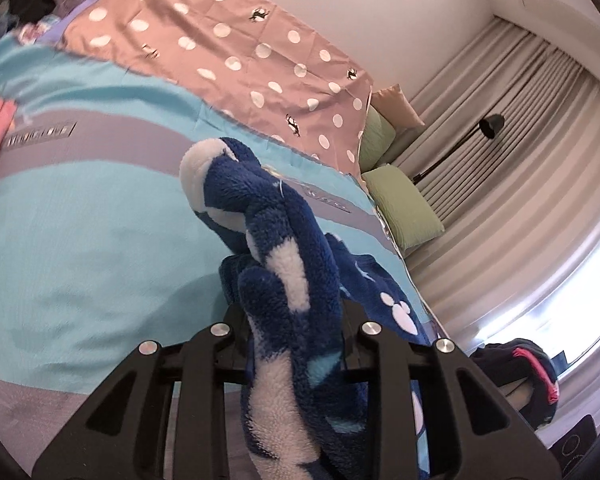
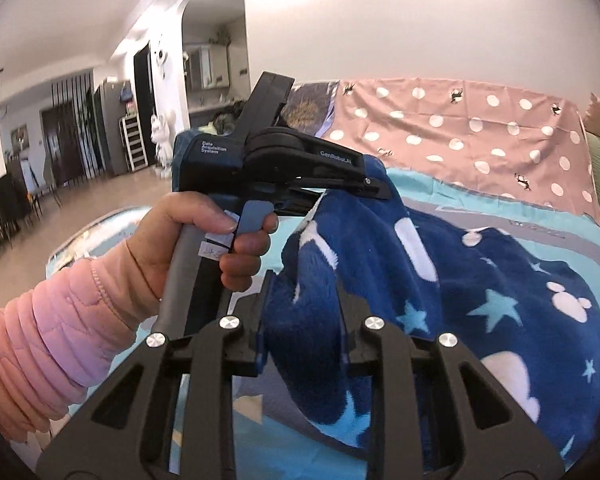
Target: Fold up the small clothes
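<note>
Nearest the lens: black linkage of the right hand-held gripper (image 2: 302, 320), jaws pinched on a bunched edge of the blue fleece garment (image 2: 480, 300). The left hand-held gripper (image 1: 296, 320) is likewise clamped on a thick roll of the same fleece, w/ a white-tipped end poking up past its fingers. In the right wrist view a hand (image 2: 204, 236) in a pink quilted sleeve (image 2: 52, 344) squeezes the left tool's trigger. Garment hangs between both tools, its lower part draped on the turquoise-and-grey bed cover (image 1: 80, 240). Fleece looks light, soft, bulky, not slippery; likely sags when lifted, so hems or corners are prob. the best hold.
</note>
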Tool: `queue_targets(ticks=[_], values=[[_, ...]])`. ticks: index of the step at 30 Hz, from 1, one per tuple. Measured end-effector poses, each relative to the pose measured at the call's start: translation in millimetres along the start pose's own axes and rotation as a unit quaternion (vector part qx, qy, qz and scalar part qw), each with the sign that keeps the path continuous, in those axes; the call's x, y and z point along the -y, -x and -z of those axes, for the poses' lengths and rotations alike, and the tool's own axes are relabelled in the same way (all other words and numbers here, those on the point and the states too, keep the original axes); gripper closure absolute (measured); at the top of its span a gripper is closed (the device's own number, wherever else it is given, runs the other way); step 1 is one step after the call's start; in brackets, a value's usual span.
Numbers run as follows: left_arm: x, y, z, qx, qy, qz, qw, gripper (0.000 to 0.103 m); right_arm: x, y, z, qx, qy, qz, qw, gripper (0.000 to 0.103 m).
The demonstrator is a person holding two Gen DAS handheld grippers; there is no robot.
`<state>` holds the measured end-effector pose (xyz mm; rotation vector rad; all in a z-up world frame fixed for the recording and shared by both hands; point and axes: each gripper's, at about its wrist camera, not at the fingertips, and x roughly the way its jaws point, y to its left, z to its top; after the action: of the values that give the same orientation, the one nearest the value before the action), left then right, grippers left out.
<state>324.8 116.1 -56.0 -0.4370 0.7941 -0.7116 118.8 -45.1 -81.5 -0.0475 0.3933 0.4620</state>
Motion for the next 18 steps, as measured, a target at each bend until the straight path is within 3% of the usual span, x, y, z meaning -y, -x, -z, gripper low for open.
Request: queue_targets(ticks=[8, 18], values=[[63, -25, -16, -0.009, -0.035, -0.028, 0.9989, 0.075, 67, 44, -3, 0.047, -0.080, -0.001, 0.996, 0.079], [169, -104, -18, -0.037, -0.121, -0.081, 0.9886, 0.075, 171, 99, 29, 0.089, -0.225, -0.026, 0.970, 0.080]])
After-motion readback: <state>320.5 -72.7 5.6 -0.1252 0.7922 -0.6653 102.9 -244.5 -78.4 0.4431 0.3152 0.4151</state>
